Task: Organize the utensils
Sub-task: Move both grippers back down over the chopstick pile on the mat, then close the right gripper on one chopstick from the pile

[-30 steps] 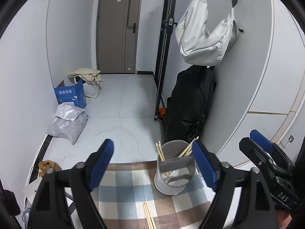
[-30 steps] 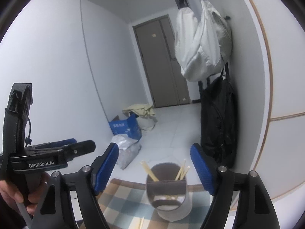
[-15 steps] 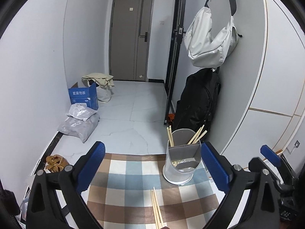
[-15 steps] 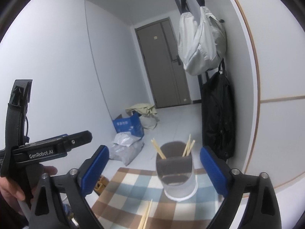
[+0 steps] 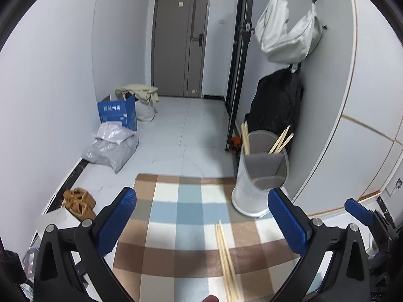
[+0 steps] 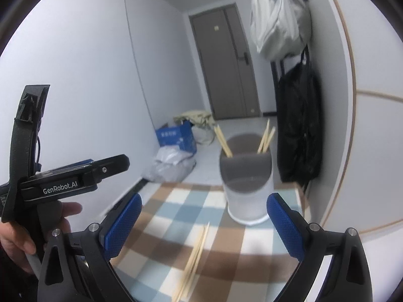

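Plainly, the pair of pale wooden chopsticks point(image 5: 228, 259) lies flat on the checked brown, blue and cream cloth point(image 5: 176, 226) that covers the desk, its long axis running from the near edge away toward the far side, with the far tips leaning slightly left in the left wrist view and slightly right in the right wrist view point(image 6: 195, 259).

From the left: a pair of tan shoes point(image 5: 78, 202) sits on the white tiled floor by the wall; farther off are grey plastic sacks point(image 5: 110, 148) and a blue cardboard box point(image 5: 118, 112). The left gripper point(image 5: 201, 216) hangs over the cloth with its blue textured fingers point(image 5: 118, 220) spread wide and nothing between them; they have just been opening. The chopsticks lie between the two fingers in view, below them, untouched.

Right of the chopsticks and farther away stands a white round plastic holder with a grey divided insert point(image 5: 262, 173), upright on the cloth's far right corner, with more chopsticks leaning in its far compartments. Behind it hang a black backpack point(image 5: 277, 105) and a pale grey sling bag point(image 5: 289, 35) on the wall.

The right gripper point(image 6: 204, 222) is likewise released, just opened and empty, with the holder point(image 6: 248, 181) ahead of its right finger.
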Demonstrator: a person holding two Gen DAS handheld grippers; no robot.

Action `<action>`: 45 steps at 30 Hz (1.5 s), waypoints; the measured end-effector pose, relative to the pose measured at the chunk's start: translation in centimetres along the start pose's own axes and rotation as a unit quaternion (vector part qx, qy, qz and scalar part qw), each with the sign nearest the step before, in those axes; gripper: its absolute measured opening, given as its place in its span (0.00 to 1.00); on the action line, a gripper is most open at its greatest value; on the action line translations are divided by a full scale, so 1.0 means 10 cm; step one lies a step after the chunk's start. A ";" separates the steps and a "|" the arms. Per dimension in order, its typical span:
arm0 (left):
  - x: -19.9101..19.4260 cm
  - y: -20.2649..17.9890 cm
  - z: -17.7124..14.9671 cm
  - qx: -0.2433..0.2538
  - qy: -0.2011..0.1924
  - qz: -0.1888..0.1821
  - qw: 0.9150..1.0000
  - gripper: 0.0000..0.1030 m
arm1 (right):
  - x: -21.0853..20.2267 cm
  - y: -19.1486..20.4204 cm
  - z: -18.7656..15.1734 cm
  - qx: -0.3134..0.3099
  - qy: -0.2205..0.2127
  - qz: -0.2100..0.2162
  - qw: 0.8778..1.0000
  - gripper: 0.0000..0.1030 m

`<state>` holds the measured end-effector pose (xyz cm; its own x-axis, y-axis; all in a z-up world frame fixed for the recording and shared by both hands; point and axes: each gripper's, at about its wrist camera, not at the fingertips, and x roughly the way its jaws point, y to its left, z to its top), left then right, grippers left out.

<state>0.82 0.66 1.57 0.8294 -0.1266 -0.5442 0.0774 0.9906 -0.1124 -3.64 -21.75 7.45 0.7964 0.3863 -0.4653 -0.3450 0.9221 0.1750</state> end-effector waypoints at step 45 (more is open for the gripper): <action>0.48 1.18 -0.17 -0.137 0.099 0.044 0.985 0.98 | 2.47 0.23 -0.69 -0.094 0.368 -0.058 0.923 0.09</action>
<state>4.83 11.62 -3.75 0.7001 -0.0743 -0.7102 -0.1656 0.9506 -0.2627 11.79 -10.22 -9.57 0.3043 0.1015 -0.9472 -0.4138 0.9097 -0.0354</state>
